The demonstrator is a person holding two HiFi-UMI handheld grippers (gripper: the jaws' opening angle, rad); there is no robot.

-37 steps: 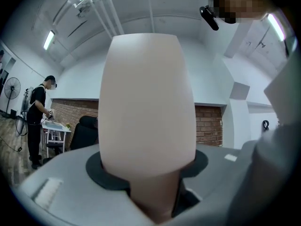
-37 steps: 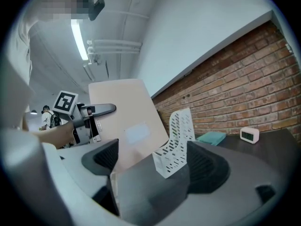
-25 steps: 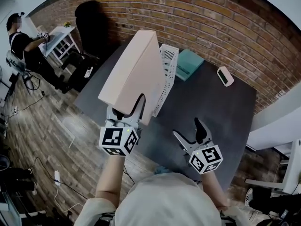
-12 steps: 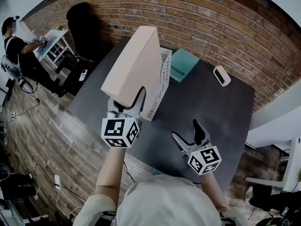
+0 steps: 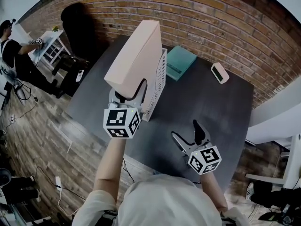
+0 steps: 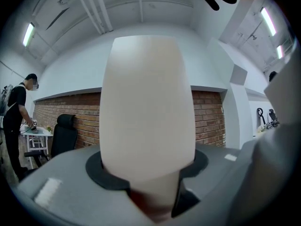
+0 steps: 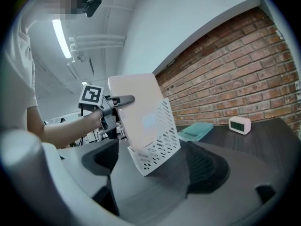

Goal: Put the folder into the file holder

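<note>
Left tool (image 5: 130, 92): clamped on the folder (image 5: 134, 55), jaws spread wide round its thick lower end. I hold it out level in front of me.
Right tool (image 5: 188, 134): jaws apart, nothing between them, hovering over the near part of the desk (image 5: 207, 107).
Folder, place: raised over the desk's left side, right against the file holder (image 5: 157, 86). From the right gripper view its lower end (image 7: 141, 107) looks to sit inside the holder's pierced wall (image 7: 157, 145). I cannot tell whether it rests on the holder's floor.
Folder, handling: I judge it stiff and boxy, since it keeps its flat faces and does not sag from a grip at one end. It is probably light to middling in weight. So much length beyond the jaws could make it twist in the grip.
Where to hold: the narrow end, across the thickness, as my left tool has it. The broad faces are too wide to span.
Folder, look: pale pinkish cream, matte, plain faces, rounded corners, much taller than it is thick.
File holder: white, walls full of slots, and it looks light. I expect it could slide or tip if pushed, and my free right tool could steady it.
Others: a teal book (image 5: 180, 63) and a small clock (image 5: 220, 73) lie toward the desk's far edge.
</note>
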